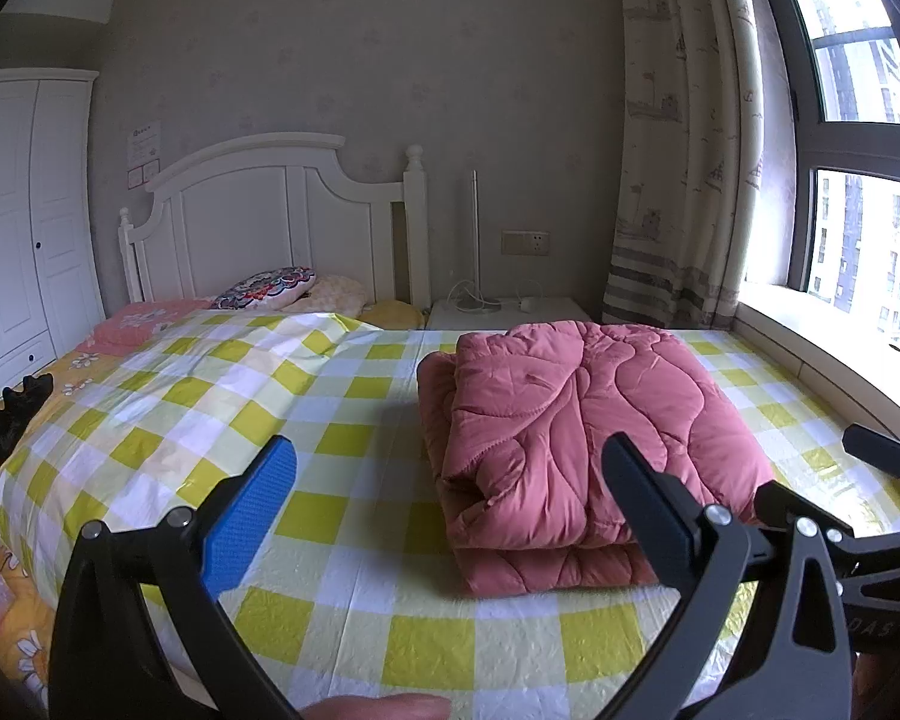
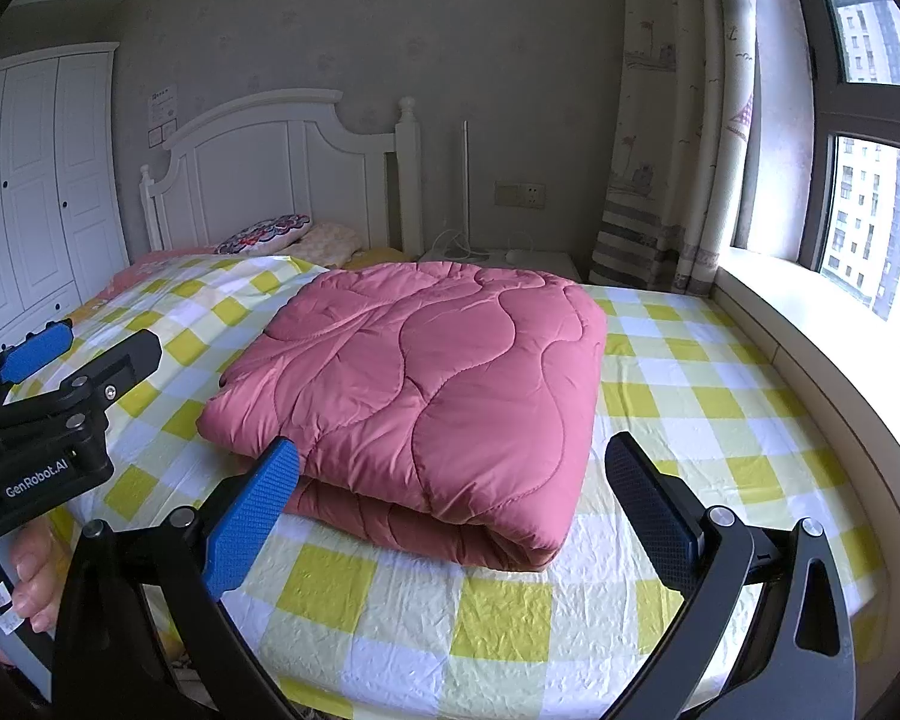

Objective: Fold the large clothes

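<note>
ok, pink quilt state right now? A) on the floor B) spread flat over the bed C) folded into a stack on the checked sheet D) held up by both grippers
C: the pink quilt lies folded in layers on the checked sheet, both grippers open and clear of it.

White wardrobe (image 1: 12, 228), headboard (image 1: 258, 216), bright window (image 1: 858, 192).

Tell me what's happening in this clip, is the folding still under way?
A person holds a pair of tongs in each hand over a bed covered by a yellow-and-white checked sheet. The pink quilted blanket lies on it already folded into a thick, layered rectangle. Both the left tongs and the right tongs are open and grip nothing; neither touches the blanket. Folding looks done or nearly so.
</note>
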Motion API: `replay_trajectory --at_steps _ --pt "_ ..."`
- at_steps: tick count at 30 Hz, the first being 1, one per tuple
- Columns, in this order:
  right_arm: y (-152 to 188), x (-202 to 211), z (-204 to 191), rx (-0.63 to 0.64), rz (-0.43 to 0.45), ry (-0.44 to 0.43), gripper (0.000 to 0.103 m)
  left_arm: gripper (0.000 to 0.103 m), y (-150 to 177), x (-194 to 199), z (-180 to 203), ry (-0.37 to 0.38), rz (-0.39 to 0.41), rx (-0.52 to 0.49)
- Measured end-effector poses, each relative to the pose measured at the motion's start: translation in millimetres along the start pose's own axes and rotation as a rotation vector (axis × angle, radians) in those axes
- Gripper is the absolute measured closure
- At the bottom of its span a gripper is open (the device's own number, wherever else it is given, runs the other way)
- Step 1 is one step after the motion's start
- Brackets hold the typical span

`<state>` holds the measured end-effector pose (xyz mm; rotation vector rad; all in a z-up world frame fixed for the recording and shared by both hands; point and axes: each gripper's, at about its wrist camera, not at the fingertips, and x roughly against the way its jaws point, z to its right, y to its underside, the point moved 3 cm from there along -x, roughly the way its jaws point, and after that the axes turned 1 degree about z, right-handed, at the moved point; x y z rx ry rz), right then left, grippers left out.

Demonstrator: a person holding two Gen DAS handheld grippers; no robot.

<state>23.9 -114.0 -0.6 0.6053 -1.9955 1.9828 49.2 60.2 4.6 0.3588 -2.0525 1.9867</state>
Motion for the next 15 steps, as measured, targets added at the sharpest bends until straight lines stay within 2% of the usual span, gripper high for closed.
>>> replay_trajectory --at_steps 5,10,12,13,15 --pt "5 -4 -1 -0.006 -0.01 -0.007 0.005 0.002 3 -1 -1 0.024 -0.002 0.008" --pt "4 -14 25 -0.048 -0.032 -0.007 0.005 0.002 5 -32 -19 0.093 -0.092 0.045" --pt "-6 -19 56 -0.065 -0.035 0.043 0.005 0.002 1 -59 -42 0.082 -0.143 0.04" --pt "-15 -22 86 -0.077 -0.038 0.112 0.005 0.002 -1 -72 -55 0.066 -0.16 0.042" --pt "-28 -27 152 -0.13 -0.062 0.232 0.005 0.002 -11 -112 -106 -0.027 -0.198 0.068"
